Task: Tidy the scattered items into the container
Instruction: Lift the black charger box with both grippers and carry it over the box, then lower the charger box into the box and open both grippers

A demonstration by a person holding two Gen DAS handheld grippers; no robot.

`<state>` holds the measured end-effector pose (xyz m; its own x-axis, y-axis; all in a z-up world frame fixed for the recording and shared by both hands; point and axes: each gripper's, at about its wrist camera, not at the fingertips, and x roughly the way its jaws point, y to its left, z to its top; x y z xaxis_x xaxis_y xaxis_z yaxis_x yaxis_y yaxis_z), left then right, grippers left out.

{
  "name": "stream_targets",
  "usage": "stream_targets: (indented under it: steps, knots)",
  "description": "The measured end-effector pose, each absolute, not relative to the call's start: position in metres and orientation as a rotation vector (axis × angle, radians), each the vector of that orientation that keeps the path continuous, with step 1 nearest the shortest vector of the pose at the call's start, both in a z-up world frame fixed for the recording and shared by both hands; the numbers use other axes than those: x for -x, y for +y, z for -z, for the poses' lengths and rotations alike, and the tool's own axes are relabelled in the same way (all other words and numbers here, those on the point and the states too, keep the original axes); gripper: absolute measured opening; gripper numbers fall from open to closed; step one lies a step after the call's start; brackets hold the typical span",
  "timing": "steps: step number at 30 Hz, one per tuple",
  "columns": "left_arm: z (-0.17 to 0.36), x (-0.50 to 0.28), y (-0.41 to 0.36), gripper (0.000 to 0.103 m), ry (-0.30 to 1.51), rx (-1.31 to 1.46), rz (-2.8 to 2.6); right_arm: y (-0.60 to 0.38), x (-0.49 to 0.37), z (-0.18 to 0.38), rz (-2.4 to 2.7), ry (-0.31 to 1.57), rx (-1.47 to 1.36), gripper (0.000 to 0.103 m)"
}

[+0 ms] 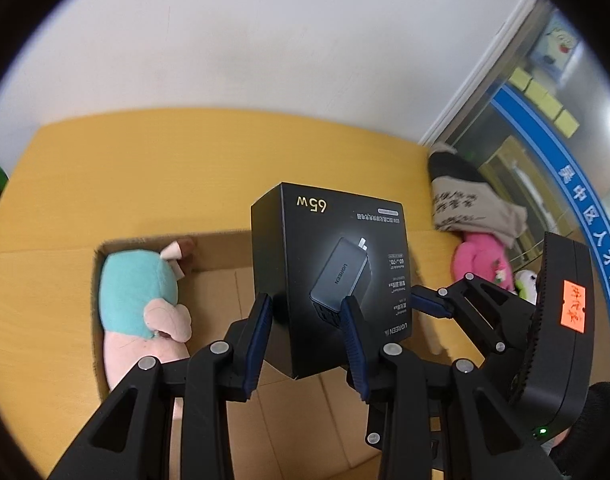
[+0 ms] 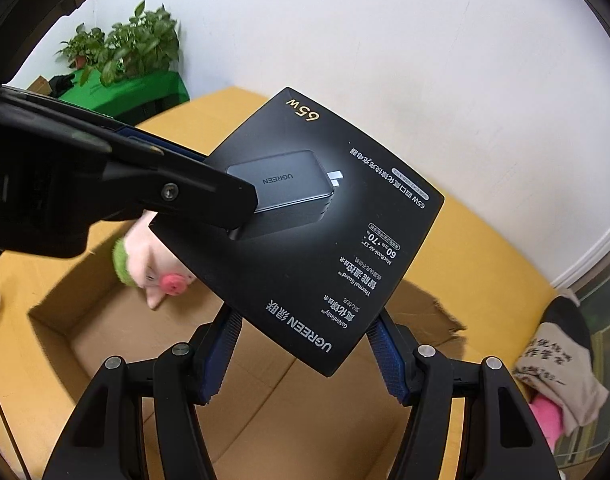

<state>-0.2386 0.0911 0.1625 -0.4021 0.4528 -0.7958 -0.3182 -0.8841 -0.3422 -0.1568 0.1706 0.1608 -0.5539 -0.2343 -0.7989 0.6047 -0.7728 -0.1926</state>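
Holding the black charger box (image 1: 329, 276) together above the open cardboard box (image 2: 117, 344), the left claw (image 1: 307, 340) grips its narrow side and the right claw (image 2: 305, 354) its wide face, so uneven release could probably tip it onto the plush pig (image 1: 141, 300).

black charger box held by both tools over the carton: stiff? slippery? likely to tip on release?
Probably stiff: the charger box keeps flat faces and sharp edges between the left tool and right tool. Possibly slippery: its faces look smooth and glossy. Released over the cardboard carton, it is tilted, so it would likely land on an edge and flop flat.
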Motion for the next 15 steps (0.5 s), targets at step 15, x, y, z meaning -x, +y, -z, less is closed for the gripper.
stream_targets:
  steps: [15]
  knots:
    - [-0.046, 0.289, 0.093, 0.034, -0.213, 1.659, -2.204, 0.164, 0.209, -0.037, 2.129, 0.567, -1.351, 0.067]
